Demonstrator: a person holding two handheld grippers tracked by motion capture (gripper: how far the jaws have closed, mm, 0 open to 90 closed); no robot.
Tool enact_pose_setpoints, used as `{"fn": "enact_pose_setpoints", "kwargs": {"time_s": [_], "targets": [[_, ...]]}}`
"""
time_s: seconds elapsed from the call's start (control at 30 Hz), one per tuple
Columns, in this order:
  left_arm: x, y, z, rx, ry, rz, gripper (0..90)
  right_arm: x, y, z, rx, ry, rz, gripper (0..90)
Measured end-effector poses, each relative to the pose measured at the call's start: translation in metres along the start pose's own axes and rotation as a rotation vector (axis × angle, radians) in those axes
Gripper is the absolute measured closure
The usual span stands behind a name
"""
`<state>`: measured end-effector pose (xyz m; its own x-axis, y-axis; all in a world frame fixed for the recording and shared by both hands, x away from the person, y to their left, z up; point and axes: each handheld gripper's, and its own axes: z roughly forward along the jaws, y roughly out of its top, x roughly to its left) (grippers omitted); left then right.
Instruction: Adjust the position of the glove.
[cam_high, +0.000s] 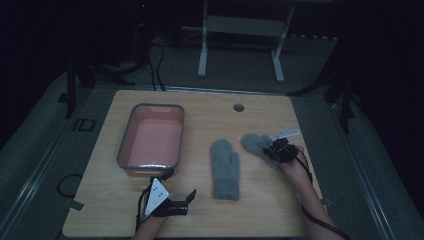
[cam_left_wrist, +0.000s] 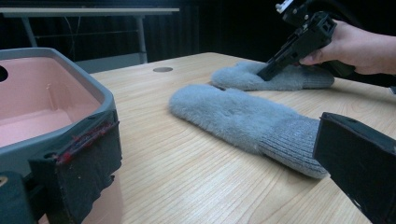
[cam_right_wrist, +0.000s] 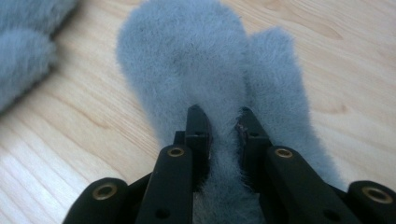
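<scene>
Two grey fluffy mittens lie on the wooden table. The near mitten (cam_high: 225, 167) (cam_left_wrist: 233, 116) lies flat at the centre, cuff toward me. The far mitten (cam_high: 254, 142) (cam_right_wrist: 187, 51) lies to its right. My right gripper (cam_high: 270, 150) (cam_right_wrist: 224, 121) presses down on this far mitten, its jaws closed on a ridge of its fur near the thumb. The left gripper view also catches the right gripper (cam_left_wrist: 265, 73) with a hand around it. My left gripper (cam_high: 180, 184) (cam_left_wrist: 215, 135) rests near the front edge, jaws wide apart with nothing between them, between the tub and the near mitten.
A pink tub with a grey rim (cam_high: 125, 137) (cam_left_wrist: 93, 88) stands on the table's left half, touching-close to my left jaw. A round cable hole (cam_high: 238, 107) sits at the back. A white table frame (cam_high: 202, 55) stands on the floor beyond.
</scene>
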<state>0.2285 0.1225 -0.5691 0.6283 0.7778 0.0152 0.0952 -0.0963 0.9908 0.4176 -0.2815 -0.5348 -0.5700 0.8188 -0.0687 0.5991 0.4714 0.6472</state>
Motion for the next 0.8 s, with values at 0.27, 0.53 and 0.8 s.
{"fn": "enact_pose_setpoints", "kwargs": {"time_s": [0.27, 0.53, 0.8], "targets": [[0.000, 0.000, 0.000, 0.003, 0.001, 0.002, 1.5, 0.020, 0.015, -0.024, -0.048, -0.103, 0.203, 79.9], [-0.001, 0.000, 0.000, 0.003, 0.000, 0.006, 1.5, 0.068, 0.033, -0.038, -0.108, -0.062, 0.344, 80.3], [-0.001, 0.000, 0.000, 0.004, -0.003, 0.008, 1.5, 0.110, 0.055, -0.049, -0.164, -0.002, 0.352, 80.6]]}}
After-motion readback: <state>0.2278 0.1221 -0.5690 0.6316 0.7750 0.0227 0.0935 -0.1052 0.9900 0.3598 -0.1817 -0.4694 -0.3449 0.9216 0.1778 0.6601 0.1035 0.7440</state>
